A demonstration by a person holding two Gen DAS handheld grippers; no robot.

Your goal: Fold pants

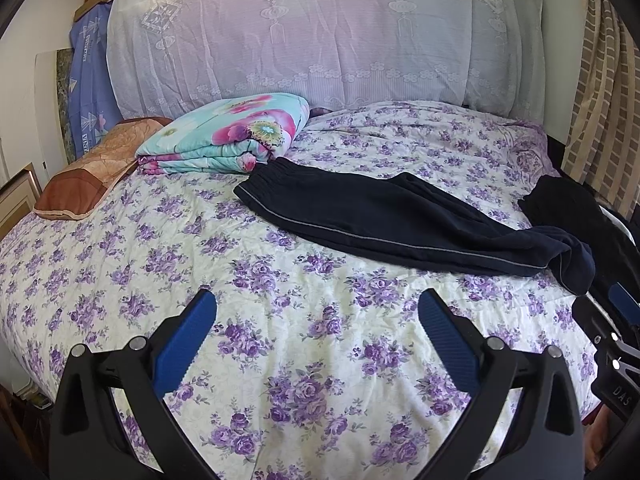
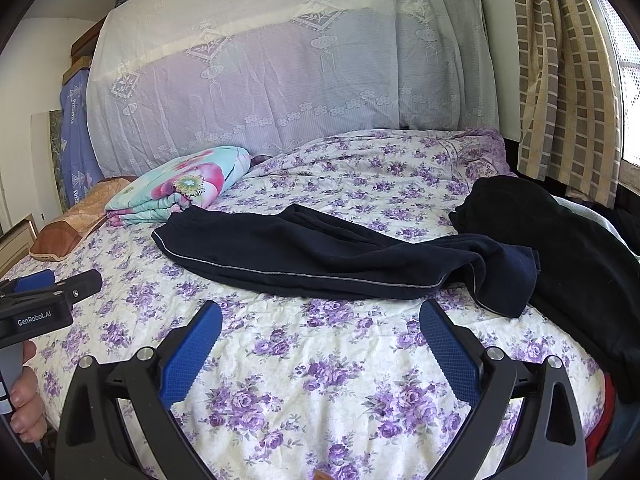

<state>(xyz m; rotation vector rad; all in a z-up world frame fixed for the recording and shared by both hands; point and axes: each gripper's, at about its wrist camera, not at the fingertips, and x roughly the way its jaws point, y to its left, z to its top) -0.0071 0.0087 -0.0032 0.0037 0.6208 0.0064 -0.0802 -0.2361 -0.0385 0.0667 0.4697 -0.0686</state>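
Observation:
Dark navy pants with a thin grey side stripe lie across the flowered bed, waistband at the left by the folded quilt, leg ends rumpled at the right. In the right wrist view the same pants stretch across the middle, cuffs bunched at the right. My left gripper hovers open over bare bedspread, short of the pants. My right gripper is also open, just in front of the pants' lower edge, holding nothing. The left gripper's body shows at the left edge of the right wrist view, held by a hand.
A black garment is heaped at the bed's right side, touching the pants' cuffs. A folded floral quilt and a brown pillow sit at the back left. The draped headboard rises behind; a checked curtain hangs at the right.

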